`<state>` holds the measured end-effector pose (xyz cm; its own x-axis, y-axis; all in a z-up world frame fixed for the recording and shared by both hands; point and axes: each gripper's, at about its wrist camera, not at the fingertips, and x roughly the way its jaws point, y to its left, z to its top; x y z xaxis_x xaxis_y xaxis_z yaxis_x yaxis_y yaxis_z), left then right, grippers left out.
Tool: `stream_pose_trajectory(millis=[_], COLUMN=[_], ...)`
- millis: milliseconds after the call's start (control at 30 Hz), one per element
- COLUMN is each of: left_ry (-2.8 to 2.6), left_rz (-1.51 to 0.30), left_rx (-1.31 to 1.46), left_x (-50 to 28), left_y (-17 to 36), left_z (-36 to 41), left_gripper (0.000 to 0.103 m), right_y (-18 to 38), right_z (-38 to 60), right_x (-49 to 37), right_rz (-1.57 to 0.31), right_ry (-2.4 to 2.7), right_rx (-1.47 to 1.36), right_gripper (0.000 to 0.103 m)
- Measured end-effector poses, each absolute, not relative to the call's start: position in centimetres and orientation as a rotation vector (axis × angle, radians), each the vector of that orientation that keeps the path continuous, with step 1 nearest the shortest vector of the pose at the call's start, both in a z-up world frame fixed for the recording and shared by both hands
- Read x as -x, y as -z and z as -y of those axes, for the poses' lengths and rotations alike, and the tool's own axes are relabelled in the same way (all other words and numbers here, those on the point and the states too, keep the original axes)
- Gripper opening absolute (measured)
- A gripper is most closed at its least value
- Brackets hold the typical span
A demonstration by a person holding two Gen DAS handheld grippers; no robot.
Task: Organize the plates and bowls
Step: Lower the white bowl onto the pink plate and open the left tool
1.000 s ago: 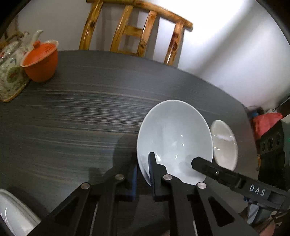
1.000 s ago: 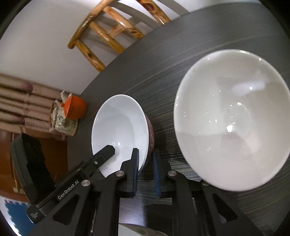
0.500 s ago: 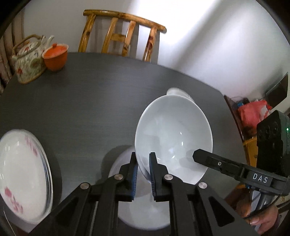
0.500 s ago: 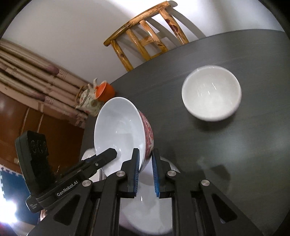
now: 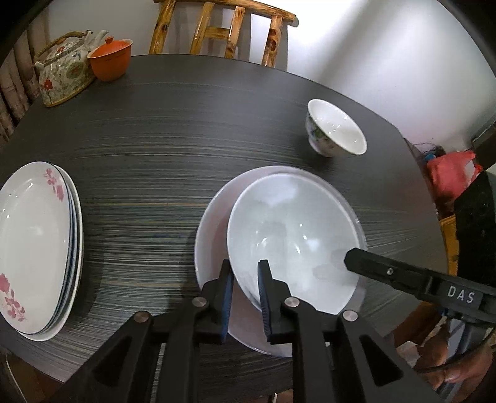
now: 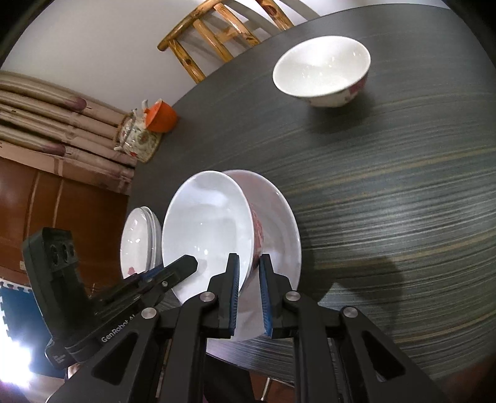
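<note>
A large white bowl [image 5: 294, 241] with a red pattern outside sits tilted inside a bigger white bowl [image 5: 210, 235] near the table's front edge. My left gripper [image 5: 245, 279] straddles the near-left rim of the large white bowl, its jaws slightly parted. My right gripper [image 6: 249, 276] straddles the opposite rim of the same bowl [image 6: 207, 232], which rests in the bigger bowl [image 6: 279, 223]. A smaller flowered bowl [image 5: 334, 130] stands alone further back; it also shows in the right wrist view [image 6: 322, 71]. A stack of pink-flowered plates [image 5: 34, 245] lies at the left.
A flowered teapot [image 5: 62, 74] and an orange lidded cup [image 5: 110, 62] stand at the dark table's [image 5: 155, 139] far left. A wooden chair [image 5: 223, 28] stands behind the table. A red bag [image 5: 452, 173] lies beyond the right edge.
Both grippers have carried the large white bowl down into the bigger white bowl. The jaws of both have eased apart a little around its rim.
</note>
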<state>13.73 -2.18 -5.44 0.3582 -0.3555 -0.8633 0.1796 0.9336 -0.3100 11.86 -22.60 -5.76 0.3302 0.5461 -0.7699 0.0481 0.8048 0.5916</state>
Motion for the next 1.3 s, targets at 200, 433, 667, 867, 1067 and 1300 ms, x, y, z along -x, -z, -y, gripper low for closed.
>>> stream_pose_trajectory(millis=[200, 433, 667, 867, 1067, 1300], left_ry=[0.331, 0.320, 0.302, 0.290, 0.289, 0.290], left_rz=[-1.132, -1.100, -1.063, -1.030, -1.008, -0.991], left_rx=[0.099, 0.029, -0.029, -0.066, -0.082, -0.095], left_x=[-13.6, -13.2, -12.8, -12.1, -11.7, -10.9], left_y=[5.6, 5.8, 5.6, 4.9, 4.1, 3.4], left_z=[3.2, 3.6, 4.6, 4.5, 4.4, 4.5], left_gripper=[0.016, 0.016, 0.016, 0.016, 0.017, 0.018], right_y=[6.5, 6.5, 6.4, 5.9, 5.2, 5.0], right_z=[22.6, 22.2, 22.1, 22.2, 22.7, 23.5], right_x=[-12.0, -12.0, -11.7, -11.6, -11.2, -10.5], right_rz=[-1.215, -1.211, -1.195, -1.178, -1.151, -1.136], right_ry=[-0.339, -0.332, -0.333, -0.331, -0.322, -0.318], right_rx=[-0.578, -0.565, -0.548, -0.548, -0.550, -0.576], right_gripper=[0.013, 0.013, 0.013, 0.014, 0.014, 0.014])
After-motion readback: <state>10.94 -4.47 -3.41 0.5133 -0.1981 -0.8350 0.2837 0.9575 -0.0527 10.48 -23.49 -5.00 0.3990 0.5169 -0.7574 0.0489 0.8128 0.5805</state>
